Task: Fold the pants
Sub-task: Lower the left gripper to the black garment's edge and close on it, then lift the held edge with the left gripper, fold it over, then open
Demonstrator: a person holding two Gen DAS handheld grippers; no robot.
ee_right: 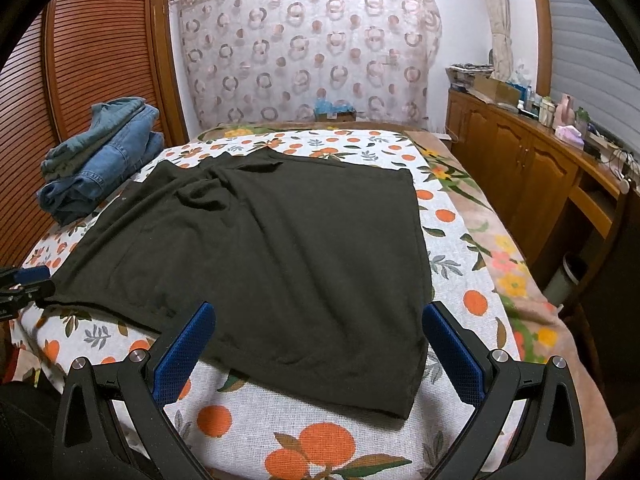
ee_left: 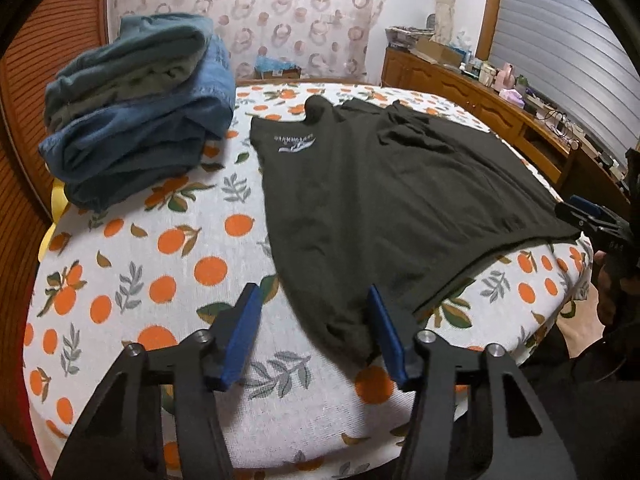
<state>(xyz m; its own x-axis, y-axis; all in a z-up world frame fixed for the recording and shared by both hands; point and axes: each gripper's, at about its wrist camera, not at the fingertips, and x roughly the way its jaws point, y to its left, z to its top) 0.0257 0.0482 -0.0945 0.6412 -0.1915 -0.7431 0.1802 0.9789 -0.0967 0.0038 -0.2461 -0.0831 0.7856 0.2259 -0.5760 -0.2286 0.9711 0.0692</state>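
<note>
Dark olive-black pants (ee_left: 380,200) lie spread flat on the orange-print bed sheet (ee_left: 160,264); they also show in the right wrist view (ee_right: 272,248). A pale logo (ee_left: 295,143) marks their far left part. My left gripper (ee_left: 314,296) is open, its jaws on either side of the pants' near corner, holding nothing. My right gripper (ee_right: 320,312) is open over the pants' near edge, holding nothing. The right gripper also shows at the right edge of the left wrist view (ee_left: 580,216), and the left gripper at the left edge of the right wrist view (ee_right: 28,280).
A stack of folded jeans (ee_left: 136,120) sits at the bed's far left, also in the right wrist view (ee_right: 100,152). A wooden slatted wardrobe (ee_right: 88,52) stands left. A wooden cabinet (ee_right: 520,168) with clutter runs along the right. A patterned curtain (ee_right: 308,48) hangs behind.
</note>
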